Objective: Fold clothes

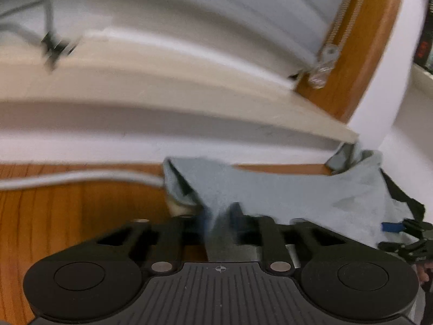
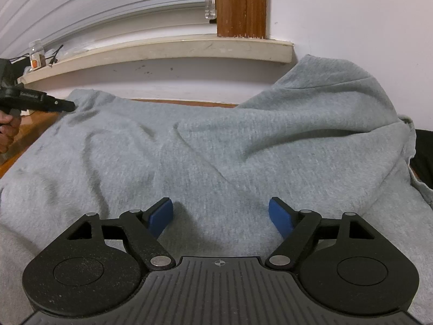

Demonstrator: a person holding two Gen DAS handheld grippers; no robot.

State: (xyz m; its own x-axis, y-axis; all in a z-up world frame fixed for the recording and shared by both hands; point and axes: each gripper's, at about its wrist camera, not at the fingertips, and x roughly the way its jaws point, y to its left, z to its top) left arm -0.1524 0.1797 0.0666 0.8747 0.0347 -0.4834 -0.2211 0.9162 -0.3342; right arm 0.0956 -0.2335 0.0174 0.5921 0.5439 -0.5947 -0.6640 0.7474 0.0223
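Right claw [image 2: 220, 215] level and low over the grey shirt [image 2: 216, 149], blue pads [image 2: 162, 216] spread wide, nothing between them. Left claw [image 1: 220, 224] clenched on a pinched fold at the shirt's far left edge, tipped toward the window sill [image 2: 162, 48]. Shirt spread rumpled across the wooden desk [image 1: 67, 216], bunched against the wall at right.

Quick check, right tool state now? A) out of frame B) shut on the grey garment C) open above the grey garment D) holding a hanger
C: the right tool has its blue pads spread wide apart over the grey garment, with no cloth between them.
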